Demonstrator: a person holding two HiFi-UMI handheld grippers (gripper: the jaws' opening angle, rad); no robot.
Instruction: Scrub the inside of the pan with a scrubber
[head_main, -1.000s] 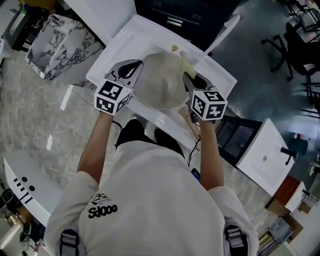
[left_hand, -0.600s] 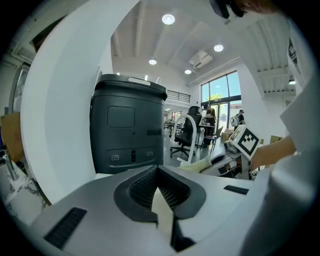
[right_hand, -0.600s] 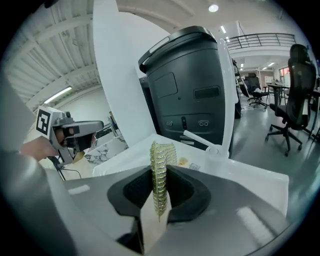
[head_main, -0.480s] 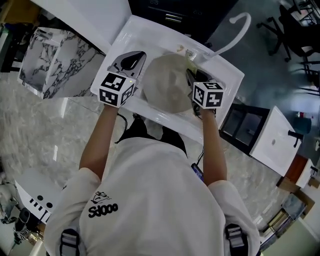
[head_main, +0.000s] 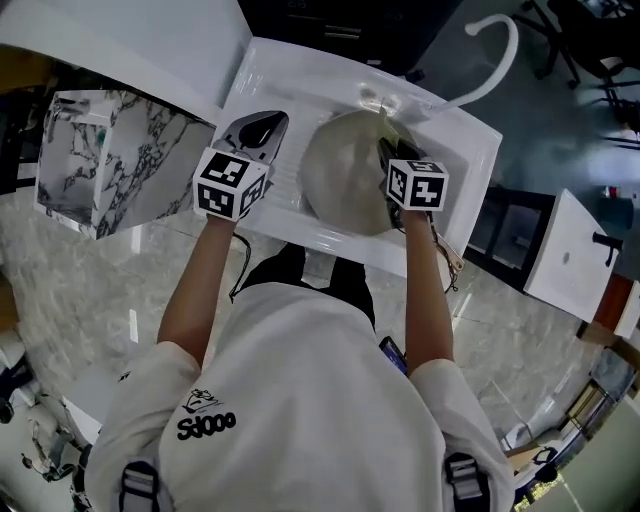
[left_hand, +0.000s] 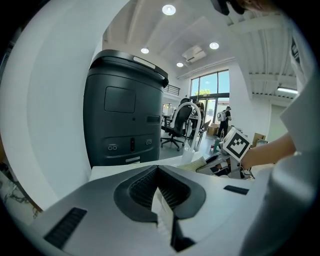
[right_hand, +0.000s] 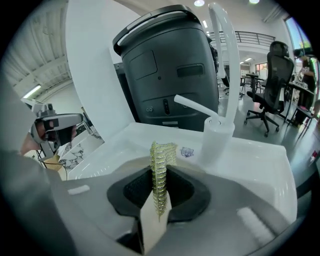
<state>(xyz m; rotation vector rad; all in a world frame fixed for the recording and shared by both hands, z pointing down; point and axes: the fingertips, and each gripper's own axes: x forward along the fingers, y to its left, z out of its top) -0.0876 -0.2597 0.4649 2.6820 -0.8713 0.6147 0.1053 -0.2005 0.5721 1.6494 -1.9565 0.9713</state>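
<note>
Pan (head_main: 345, 190) sits in white sink (head_main: 300, 75), near faucet (head_main: 495, 40). Right hand-held gripper (head_main: 388, 152) at pan's right edge, jaws clamped on yellow-green mesh scrubber (right_hand: 161, 155). Left hand-held gripper (head_main: 260, 128) over sink's left part, beside pan, jaws closed together, nothing between.

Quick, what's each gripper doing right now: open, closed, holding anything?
Left gripper: closed, nothing between its jaws.
Right gripper: closed on the yellow-green scrubber.

White sink (head_main: 275, 75), curved faucet (right_hand: 221, 55), dark bin (right_hand: 165, 70)
</note>
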